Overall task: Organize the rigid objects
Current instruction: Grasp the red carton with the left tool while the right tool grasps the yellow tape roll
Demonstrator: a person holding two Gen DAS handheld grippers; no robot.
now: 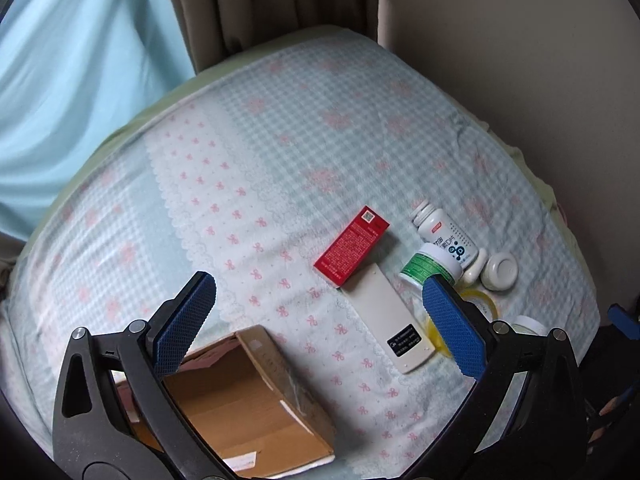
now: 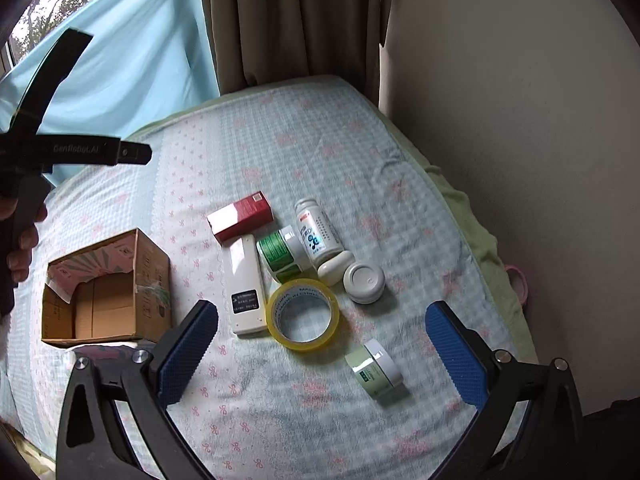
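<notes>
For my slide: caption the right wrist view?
Open right gripper above tape roll, bottles and cardboard box on bed.

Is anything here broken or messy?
Yes. The cardboard box has a torn, ragged top edge. The things beside it lie jumbled on the bed: the red box, white remote and bottles touch each other, tipped on their sides.

Two bottles [image 2: 318,230], three jars [image 2: 363,282].

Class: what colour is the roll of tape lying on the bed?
Translucent yellow tape roll; the right wrist view shows it best.
</notes>
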